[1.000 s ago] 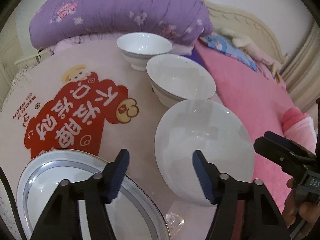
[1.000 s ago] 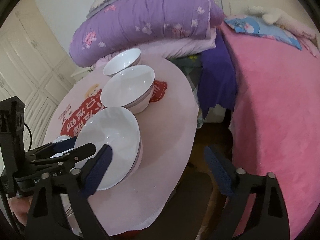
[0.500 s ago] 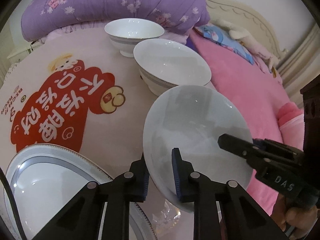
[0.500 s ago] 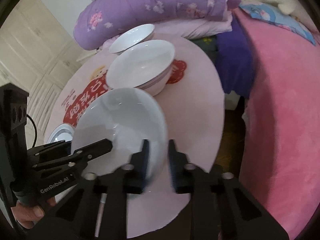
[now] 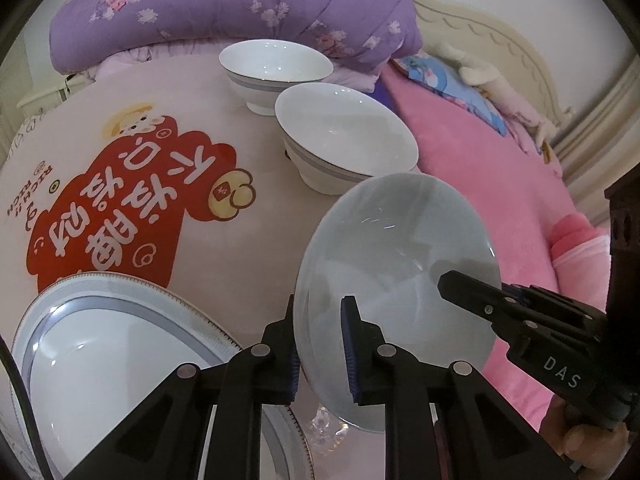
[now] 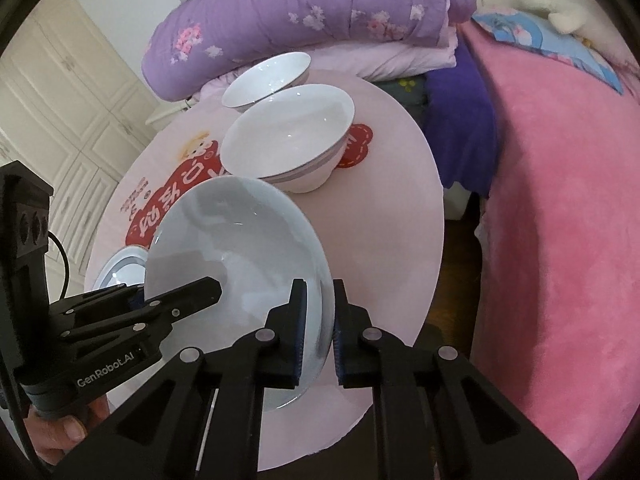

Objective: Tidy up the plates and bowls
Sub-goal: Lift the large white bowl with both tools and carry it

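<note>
A plain white plate (image 5: 400, 256) hangs tilted over the near right part of the round table (image 5: 248, 248). My left gripper (image 5: 320, 308) is shut on its near-left rim. My right gripper (image 6: 319, 286) is shut on the opposite rim, and it shows as a black finger pair (image 5: 448, 282) in the left wrist view. Two white bowls with grey bands stand behind the plate: a near one (image 5: 344, 128) and a far one (image 5: 276, 62). A blue-rimmed plate (image 5: 100, 360) lies at the near left.
The table's pink cloth carries a red print (image 5: 120, 208). A purple quilt (image 5: 240, 4) is piled behind the bowls and a pink bed (image 6: 560, 220) lies right of the table edge (image 6: 438, 216). A small clear glass piece (image 5: 328, 428) sits under the held plate. White cupboards (image 6: 60, 92) stand at left.
Both grippers went from wide open to shut on opposite rims of the plain white plate. The plate has tipped up from lying flat on the table.
</note>
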Motion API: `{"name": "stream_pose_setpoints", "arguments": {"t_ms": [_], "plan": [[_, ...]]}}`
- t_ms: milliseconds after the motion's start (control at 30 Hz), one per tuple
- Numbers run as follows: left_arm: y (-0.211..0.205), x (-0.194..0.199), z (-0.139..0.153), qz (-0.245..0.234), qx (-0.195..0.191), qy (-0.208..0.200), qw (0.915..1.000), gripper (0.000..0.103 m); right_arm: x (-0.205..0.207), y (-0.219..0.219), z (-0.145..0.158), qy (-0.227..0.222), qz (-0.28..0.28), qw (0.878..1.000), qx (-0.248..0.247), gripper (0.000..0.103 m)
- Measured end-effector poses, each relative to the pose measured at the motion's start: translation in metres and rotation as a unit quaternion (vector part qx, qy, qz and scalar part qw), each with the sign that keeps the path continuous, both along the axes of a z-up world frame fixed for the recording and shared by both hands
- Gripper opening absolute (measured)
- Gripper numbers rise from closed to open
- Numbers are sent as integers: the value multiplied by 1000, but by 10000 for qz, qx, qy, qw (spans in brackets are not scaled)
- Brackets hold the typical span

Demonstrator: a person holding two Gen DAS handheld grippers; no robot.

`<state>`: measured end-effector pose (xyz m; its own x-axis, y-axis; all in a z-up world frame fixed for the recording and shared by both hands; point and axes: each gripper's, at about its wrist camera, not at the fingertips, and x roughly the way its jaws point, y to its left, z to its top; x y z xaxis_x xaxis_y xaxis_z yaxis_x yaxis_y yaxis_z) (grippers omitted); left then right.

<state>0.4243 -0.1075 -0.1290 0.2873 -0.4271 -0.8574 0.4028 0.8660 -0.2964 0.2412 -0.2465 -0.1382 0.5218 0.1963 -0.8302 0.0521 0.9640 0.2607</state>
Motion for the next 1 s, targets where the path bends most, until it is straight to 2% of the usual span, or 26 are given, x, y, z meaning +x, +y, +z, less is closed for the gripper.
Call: {"name": "stream_pose_setpoints", "arguments": {"t_ms": [400, 567, 800, 1000], "plan": [[39, -2, 21, 229, -242, 32, 9994, 15, 4, 26, 17, -89, 213, 9997, -85, 11], [64, 0, 35, 397, -350, -27, 9986, 14, 14, 45, 36, -223, 368, 9990, -133, 11], [126, 14, 60, 914, -547, -165, 9942, 14, 46, 98, 60, -330, 842, 9958, -170, 11], [185, 28, 77, 1407, -552, -169, 9884, 14, 83, 148, 67, -164, 1296, 9914, -97, 11]]}}
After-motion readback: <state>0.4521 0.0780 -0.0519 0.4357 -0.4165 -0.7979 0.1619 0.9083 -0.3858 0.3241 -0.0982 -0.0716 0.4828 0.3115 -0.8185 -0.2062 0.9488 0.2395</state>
